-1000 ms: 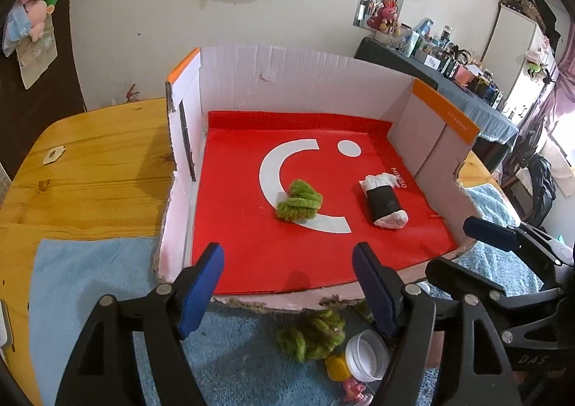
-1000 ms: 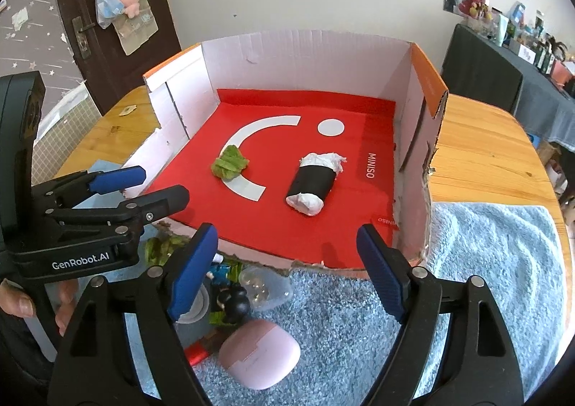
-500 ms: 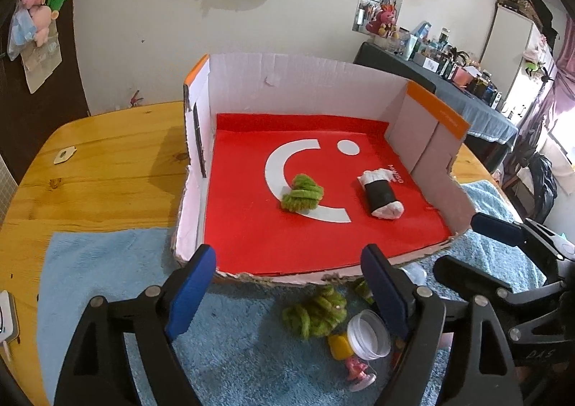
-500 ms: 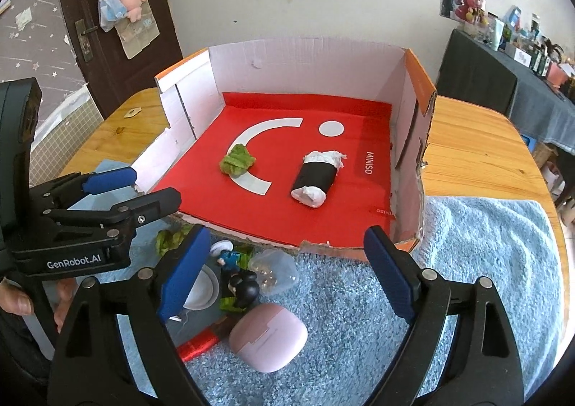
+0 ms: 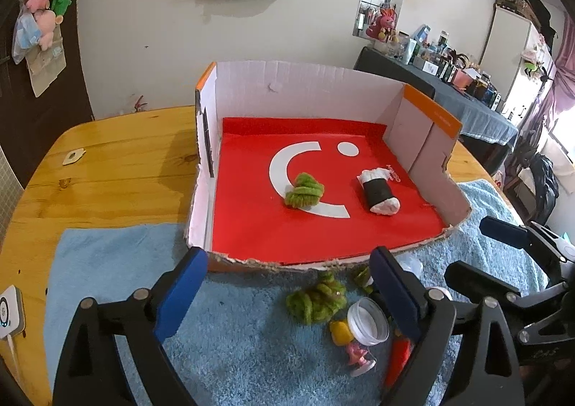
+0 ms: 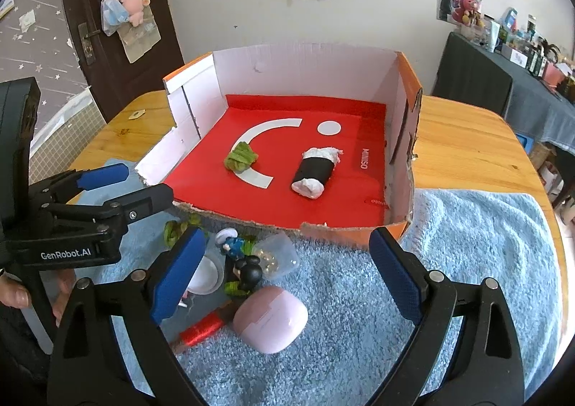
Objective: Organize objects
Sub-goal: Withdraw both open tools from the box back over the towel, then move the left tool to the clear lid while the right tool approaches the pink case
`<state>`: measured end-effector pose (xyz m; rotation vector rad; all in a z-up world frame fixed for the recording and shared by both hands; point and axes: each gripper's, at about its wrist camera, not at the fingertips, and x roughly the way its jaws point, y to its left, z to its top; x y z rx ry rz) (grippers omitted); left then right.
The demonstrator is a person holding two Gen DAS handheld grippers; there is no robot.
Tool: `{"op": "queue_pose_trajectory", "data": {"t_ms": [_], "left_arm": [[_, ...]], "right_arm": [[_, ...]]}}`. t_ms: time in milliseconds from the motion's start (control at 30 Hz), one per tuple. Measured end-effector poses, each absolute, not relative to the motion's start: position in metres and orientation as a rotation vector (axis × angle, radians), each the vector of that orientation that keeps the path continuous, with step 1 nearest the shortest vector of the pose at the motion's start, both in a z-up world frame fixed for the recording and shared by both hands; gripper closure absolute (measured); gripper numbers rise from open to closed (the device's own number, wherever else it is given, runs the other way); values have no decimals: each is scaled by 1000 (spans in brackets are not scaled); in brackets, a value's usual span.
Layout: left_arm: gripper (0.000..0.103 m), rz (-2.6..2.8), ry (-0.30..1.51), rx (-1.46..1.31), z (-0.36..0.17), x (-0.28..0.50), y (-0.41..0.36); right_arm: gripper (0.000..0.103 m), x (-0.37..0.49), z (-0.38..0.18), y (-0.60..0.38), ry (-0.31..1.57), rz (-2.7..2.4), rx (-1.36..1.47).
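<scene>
A red-floored cardboard box [image 5: 251, 226] [image 6: 402, 154] holds a green yarn bundle [image 5: 303, 190] [image 6: 240, 156] and a black-and-white roll [image 5: 377, 190] [image 6: 316, 172]. On the blue towel in front lie a second green yarn bundle [image 5: 316, 300], a small white jar [image 5: 368, 321], a pink case [image 6: 269, 319], a red spool [image 6: 201, 328], a black mouse figure [image 6: 248, 271], a blue figure [image 6: 231, 244] and a clear container [image 6: 276, 255]. My left gripper [image 5: 287, 294] and right gripper [image 6: 284, 276] are both open and empty, above the towel before the box.
The blue towel [image 6: 467, 244] lies on a wooden table [image 5: 107, 169]. A white device [image 5: 9, 310] sits at the table's left edge. A small tag [image 5: 73, 156] lies on the wood. A cluttered dark sideboard [image 5: 467, 100] stands at the right.
Both grippers have pulled back from the box toward me, so more of the towel and the loose objects show. Both stay open. Nothing in the box moved.
</scene>
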<state>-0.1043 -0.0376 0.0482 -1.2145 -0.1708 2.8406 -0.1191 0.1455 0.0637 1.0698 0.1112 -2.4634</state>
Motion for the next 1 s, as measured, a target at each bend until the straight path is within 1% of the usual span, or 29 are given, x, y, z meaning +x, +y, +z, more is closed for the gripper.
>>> {"op": "queue_pose_trajectory", "data": {"t_ms": [133, 1000], "left_arm": [[4, 2840, -168, -1218, 46, -99, -36], [4, 2819, -170, -1238, 24, -70, -29]], "right_arm": [[7, -114, 62, 146, 108, -2460, 1070], [7, -81, 43, 152, 102, -2458, 1088]]}}
